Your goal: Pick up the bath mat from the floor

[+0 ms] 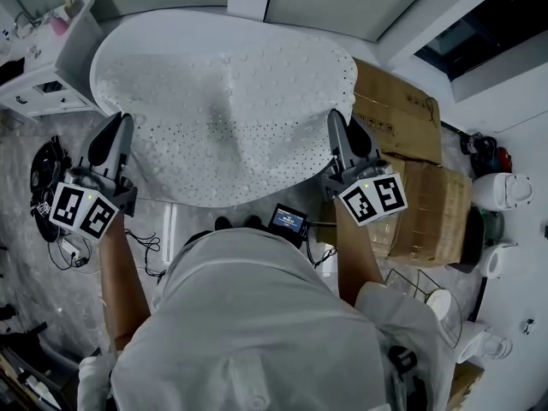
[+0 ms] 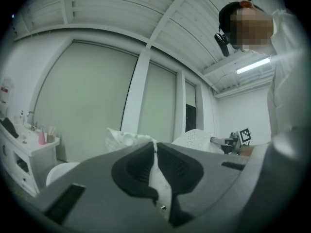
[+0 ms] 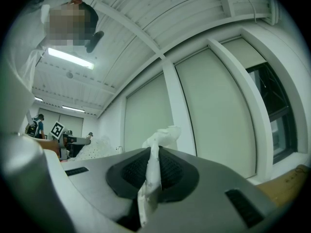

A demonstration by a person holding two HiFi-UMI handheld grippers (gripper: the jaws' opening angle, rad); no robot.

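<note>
The bath mat hung spread out in front of the person, just left of the cardboard boxes, its near-right edge overlapping them. The right tool was clamped shut on the mat's edge nearest the boxes. The left tool was clamped on the edge farthest from them, a thin white fold pinched between each pair of pads.

The mat sagged and creased down its middle, so it looked soft, floppy and fairly light. Its dotted surface could be rubbery. Two well-separated edge grips suited it, since a single grip would probably let it droop.

The mat hid the floor on its side of the boxes. Whether its far edge touched anything could not be told.
</note>
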